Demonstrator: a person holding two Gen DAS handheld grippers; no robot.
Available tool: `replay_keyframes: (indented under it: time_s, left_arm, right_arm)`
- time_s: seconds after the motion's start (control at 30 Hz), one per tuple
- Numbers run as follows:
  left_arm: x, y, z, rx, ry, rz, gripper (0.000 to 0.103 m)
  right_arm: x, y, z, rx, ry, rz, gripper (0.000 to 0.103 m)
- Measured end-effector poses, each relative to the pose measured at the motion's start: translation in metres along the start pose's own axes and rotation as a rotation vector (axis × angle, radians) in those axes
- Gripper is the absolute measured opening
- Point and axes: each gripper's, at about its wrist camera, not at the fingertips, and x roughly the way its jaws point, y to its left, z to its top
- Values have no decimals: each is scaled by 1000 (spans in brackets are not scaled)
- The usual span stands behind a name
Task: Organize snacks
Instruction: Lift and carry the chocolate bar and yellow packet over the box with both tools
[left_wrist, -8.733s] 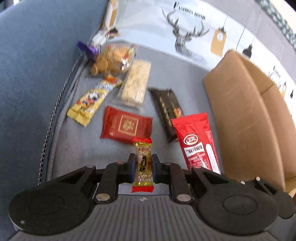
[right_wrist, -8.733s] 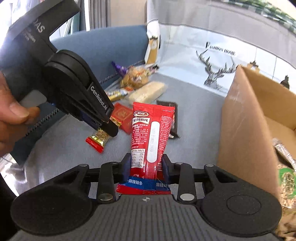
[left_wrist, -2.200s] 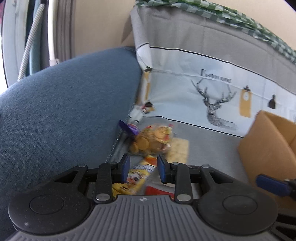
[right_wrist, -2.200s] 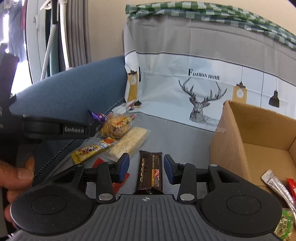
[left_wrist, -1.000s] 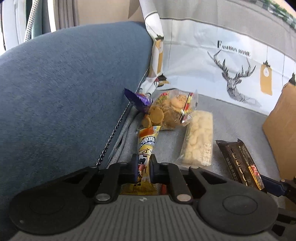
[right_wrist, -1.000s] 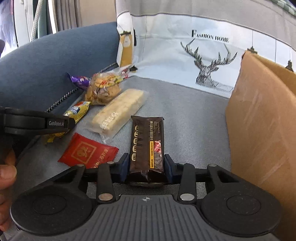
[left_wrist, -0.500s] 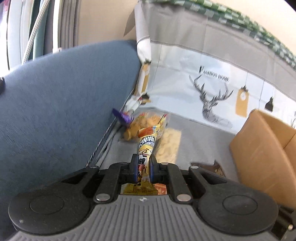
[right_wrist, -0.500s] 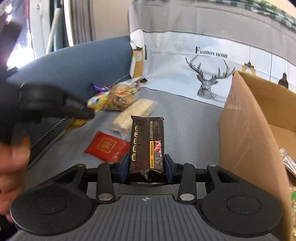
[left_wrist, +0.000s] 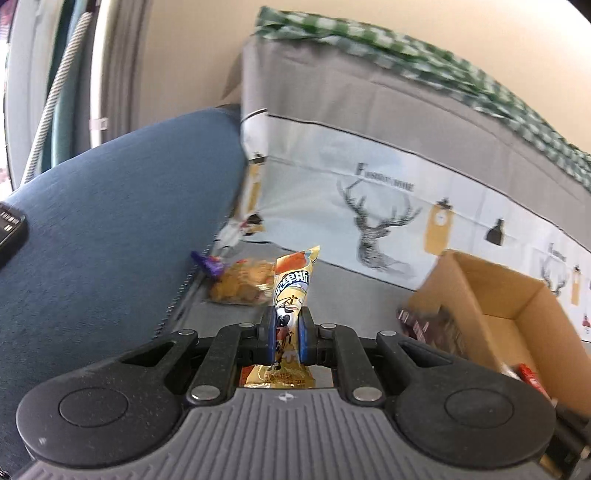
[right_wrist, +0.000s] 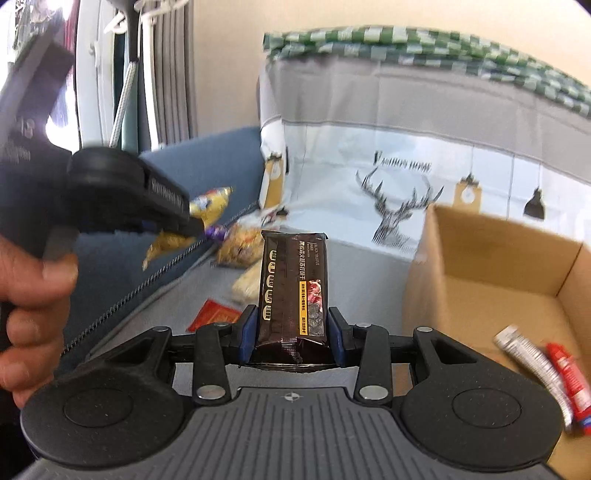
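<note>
Left gripper (left_wrist: 287, 334): jaws clenched on a slim yellow snack packet with a cartoon print (left_wrist: 291, 295), which stands upright between the pads, clear of the seat. In the right wrist view the same gripper (right_wrist: 184, 225) is carried by a person's hand (right_wrist: 33, 306) at the left edge, the yellow packet (right_wrist: 199, 214) projecting from it.

Right gripper (right_wrist: 291, 334): jaws grasping a dark brown rectangular biscuit packet with a yellow stripe (right_wrist: 293, 288), held by its near end and raised above the grey sofa seat (right_wrist: 354, 280).

On the seat, near the blue sofa arm (left_wrist: 110, 229): a clear bag of round golden biscuits (left_wrist: 240, 282) with a purple wrapper (left_wrist: 207, 264) beside it; nearer the right gripper, a pale puffed-rice bar in clear film (right_wrist: 247, 284) and a red square sachet (right_wrist: 214, 315).

An open brown cardboard box (right_wrist: 480, 258) sits at the right end of the seat, beside the brown packet. Inside it lie a silver sachet (right_wrist: 524, 354) and a red sachet (right_wrist: 565, 373).
</note>
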Motion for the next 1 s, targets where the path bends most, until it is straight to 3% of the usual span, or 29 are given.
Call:
replay_keyframes:
  time_s: [0.27, 0.37, 0.7, 1.0]
  left_arm:
    - [-7, -41, -1, 5, -17, -148, 12]
    - [-6, -60, -2, 4, -33, -207, 12]
    - [10, -122, -11, 32, -40, -332, 12]
    - [24, -158, -22, 85, -23, -377, 12]
  right_arm:
    - [-41, -68, 55, 78, -95, -67, 41]
    - [-52, -98, 62, 69, -118, -106, 41]
    - [-77, -184, 27, 245, -88, -253, 41]
    - [-83, -212, 13, 247, -90, -316, 41]
